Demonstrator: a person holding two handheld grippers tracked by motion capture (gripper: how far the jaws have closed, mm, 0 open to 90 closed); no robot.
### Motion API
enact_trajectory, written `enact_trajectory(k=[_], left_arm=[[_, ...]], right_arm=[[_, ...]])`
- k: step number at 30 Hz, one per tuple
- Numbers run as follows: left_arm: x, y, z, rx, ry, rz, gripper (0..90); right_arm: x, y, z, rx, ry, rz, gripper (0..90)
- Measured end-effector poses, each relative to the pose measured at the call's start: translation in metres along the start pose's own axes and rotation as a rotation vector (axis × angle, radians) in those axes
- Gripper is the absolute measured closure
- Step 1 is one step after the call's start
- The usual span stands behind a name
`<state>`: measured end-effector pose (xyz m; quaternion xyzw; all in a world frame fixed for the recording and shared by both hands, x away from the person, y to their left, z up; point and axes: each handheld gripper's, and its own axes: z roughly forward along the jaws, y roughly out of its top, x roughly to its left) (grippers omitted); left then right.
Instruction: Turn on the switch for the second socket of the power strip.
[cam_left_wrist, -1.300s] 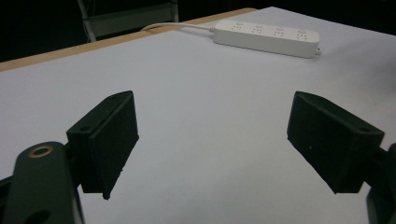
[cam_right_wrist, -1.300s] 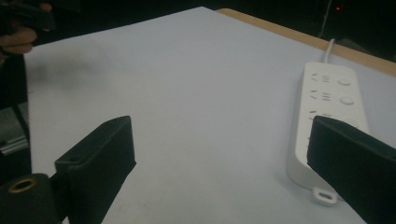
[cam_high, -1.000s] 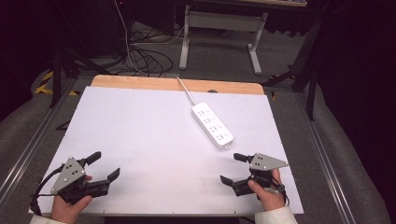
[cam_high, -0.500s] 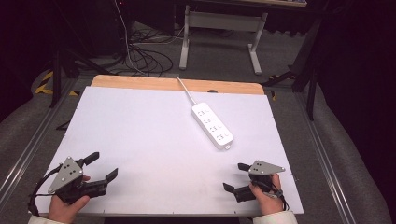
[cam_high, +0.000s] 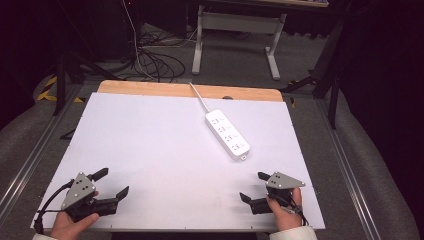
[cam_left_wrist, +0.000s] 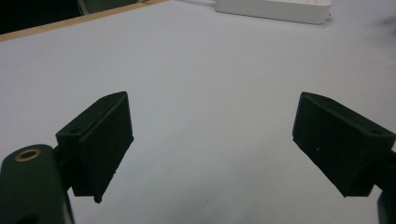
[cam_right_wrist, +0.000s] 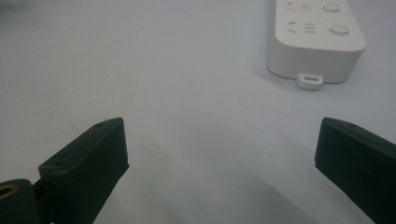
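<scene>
The white plastic power strip (cam_high: 227, 135), oblong with rows of sockets and a white cable running off toward the far edge, lies flat right of centre on the white worktop (cam_high: 150, 140), its long axis slanting from far-left to near-right. It has not shifted across the three high views; what has changed is my own position. Over the last second I have drawn the right hand-held gripper (cam_high: 252, 188) back toward the near edge and a little to the right, so it now sits well apart from the strip's near end, and I have eased the left hand-held gripper (cam_high: 112, 183) nearer too, toward the near-left corner. Both have their jaws spread wide and hold nothing: in the left gripper view the two black jaws (cam_left_wrist: 98, 144) stand far apart over bare white surface, with the strip (cam_left_wrist: 275, 9) only a sliver at the far edge of the picture; in the right gripper view the jaws frame the strip's near end (cam_right_wrist: 315, 42), its small hanging tab (cam_right_wrist: 309, 81) and two round buttons. I read this as a retreat to a resting stance rather than an approach, so no work on the strip is under way yet. If I go for it, the right side is better placed, since it already looks straight at that near end.
</scene>
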<state>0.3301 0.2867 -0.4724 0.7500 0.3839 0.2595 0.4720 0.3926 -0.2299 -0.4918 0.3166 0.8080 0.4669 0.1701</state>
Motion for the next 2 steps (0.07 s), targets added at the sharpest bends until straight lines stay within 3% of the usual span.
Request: enact_trajectory(k=[2], left_arm=[[0.0011,0.0004,0.001,-0.01,-0.003,-0.005,12.6]], right_arm=[[-0.0002,0.0001,-0.0011,-0.007,-0.001,-0.008,3.3]])
